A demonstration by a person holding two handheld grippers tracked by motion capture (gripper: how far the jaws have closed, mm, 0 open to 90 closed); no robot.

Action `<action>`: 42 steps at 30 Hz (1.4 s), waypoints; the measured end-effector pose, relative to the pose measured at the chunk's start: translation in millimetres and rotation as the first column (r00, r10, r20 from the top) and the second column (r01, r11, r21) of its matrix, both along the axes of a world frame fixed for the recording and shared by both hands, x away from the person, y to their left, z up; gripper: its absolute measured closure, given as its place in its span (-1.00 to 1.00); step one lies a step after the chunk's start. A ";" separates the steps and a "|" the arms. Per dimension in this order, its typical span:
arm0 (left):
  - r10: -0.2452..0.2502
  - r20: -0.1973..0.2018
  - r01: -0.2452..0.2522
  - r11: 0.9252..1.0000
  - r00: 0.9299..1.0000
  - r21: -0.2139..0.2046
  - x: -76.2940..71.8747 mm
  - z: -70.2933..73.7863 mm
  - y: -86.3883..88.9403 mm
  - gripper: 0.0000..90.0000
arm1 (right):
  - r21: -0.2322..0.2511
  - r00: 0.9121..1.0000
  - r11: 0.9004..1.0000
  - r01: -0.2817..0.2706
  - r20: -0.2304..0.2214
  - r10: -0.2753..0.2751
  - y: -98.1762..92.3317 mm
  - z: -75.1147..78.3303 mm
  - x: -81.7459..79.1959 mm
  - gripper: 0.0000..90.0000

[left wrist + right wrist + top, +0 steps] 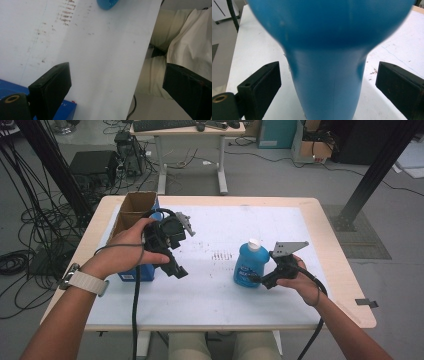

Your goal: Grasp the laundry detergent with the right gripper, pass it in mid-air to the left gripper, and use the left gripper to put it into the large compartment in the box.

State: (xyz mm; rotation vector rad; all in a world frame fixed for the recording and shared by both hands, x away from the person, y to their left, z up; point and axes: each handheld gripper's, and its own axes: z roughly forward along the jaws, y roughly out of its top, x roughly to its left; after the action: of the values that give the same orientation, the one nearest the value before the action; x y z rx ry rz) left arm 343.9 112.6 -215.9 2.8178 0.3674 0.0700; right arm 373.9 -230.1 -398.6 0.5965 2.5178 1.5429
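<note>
Blue plastic bottle with white cap (248, 264) stood mid-table, lodged between spread jaws of right gripper (328, 82), gaps left on both sides. Open cardboard box (131, 212) and blue box (135, 271) set along left edge, beside left gripper (172, 265). White tabletop (220, 232) between and behind bottle left bare.

Even, diffuse indoor light falls from overhead, leaving only soft, faint shadows on the white tabletop (215, 290), which looks bright but not blown out. The high view is slightly soft and low in detail. In the right gripper view the blue bottle (329, 62) sits so near the lens that its edges smear out of focus. The left gripper view looks hazy, with the tabletop washed pale.
</note>
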 end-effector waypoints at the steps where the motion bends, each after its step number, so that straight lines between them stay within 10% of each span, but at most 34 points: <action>1: 0.000 0.000 0.000 1.000 1.000 0.000 -0.1 -0.1 0.1 -0.81 | 0.001 1.000 1.000 0.001 0.000 -0.001 0.2 -0.1 0.1 -0.86; 42: 0.009 0.000 -0.009 1.000 1.000 -0.002 0.1 -2.0 2.3 -0.81 | 0.038 0.999 0.999 -0.002 0.047 0.000 10.8 -9.1 1.7 -0.42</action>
State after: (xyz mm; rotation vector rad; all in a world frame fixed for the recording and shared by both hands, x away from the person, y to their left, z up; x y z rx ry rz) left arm 344.0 114.9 -217.9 2.8146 0.3798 0.0711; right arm 375.6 -219.3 -407.7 0.5576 2.4602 1.5891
